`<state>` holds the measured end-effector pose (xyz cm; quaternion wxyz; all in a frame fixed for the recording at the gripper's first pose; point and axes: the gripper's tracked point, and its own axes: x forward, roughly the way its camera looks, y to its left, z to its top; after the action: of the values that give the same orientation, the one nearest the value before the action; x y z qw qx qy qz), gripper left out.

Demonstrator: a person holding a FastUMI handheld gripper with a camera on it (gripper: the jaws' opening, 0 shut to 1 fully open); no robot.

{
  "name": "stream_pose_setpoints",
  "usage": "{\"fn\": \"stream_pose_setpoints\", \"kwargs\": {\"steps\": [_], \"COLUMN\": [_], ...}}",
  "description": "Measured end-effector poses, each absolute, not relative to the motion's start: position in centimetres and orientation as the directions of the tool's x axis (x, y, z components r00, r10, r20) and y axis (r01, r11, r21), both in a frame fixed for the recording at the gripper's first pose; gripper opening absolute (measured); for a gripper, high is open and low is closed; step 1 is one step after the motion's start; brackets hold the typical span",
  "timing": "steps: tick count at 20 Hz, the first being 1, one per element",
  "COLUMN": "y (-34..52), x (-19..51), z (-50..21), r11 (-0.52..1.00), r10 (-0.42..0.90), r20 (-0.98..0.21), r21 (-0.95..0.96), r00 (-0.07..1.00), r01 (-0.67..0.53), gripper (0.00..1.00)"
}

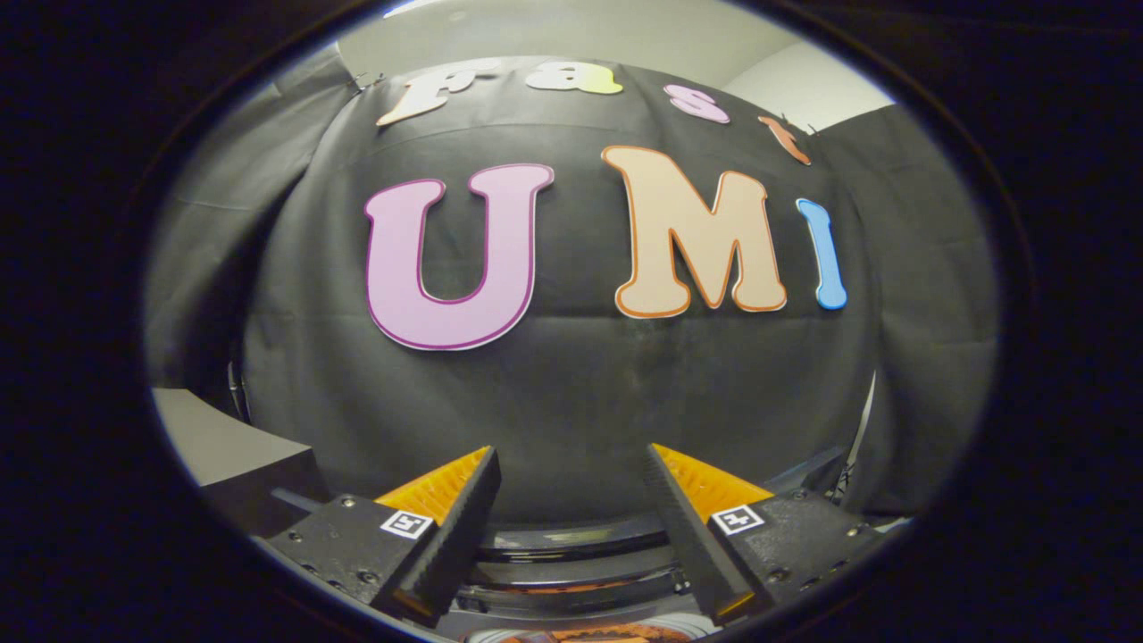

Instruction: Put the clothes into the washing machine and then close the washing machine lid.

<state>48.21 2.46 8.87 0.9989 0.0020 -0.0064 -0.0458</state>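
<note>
The black cloth wall point(571, 393) stands wide beyond the fingers. Below it, between the fingers, lie the dark curved rims of the round washing machine point(571, 545); something orange shows inside. The gripper point(571, 464) is spread wide and holds nothing. A grey ledge point(223, 442) lies beside the left finger.

Gripper point(571, 464) fingers apart with nothing between them, their bases cut off below, dark curved rim of the washing machine point(571, 545) mostly hidden behind the fingers, orange patch point(580, 635) beneath it cropped and unidentifiable, grey surface point(223, 442) beside the fingers only partly visible
</note>
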Motion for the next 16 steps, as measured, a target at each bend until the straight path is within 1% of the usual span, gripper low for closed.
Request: {"fn": "stream_pose_setpoints", "kwargs": {"steps": [5,16], "y": [2.46,2.66], "x": [48.19,48.23], "z": [9.45,9.88], "r11": [0.996,0.998], "r10": [-0.091,-0.064], "r20": [0.003,0.046], "r21": [0.001,-0.002], "r00": [0.996,0.997], "r01": [0.091,0.065], "gripper": [0.98,0.97]}}
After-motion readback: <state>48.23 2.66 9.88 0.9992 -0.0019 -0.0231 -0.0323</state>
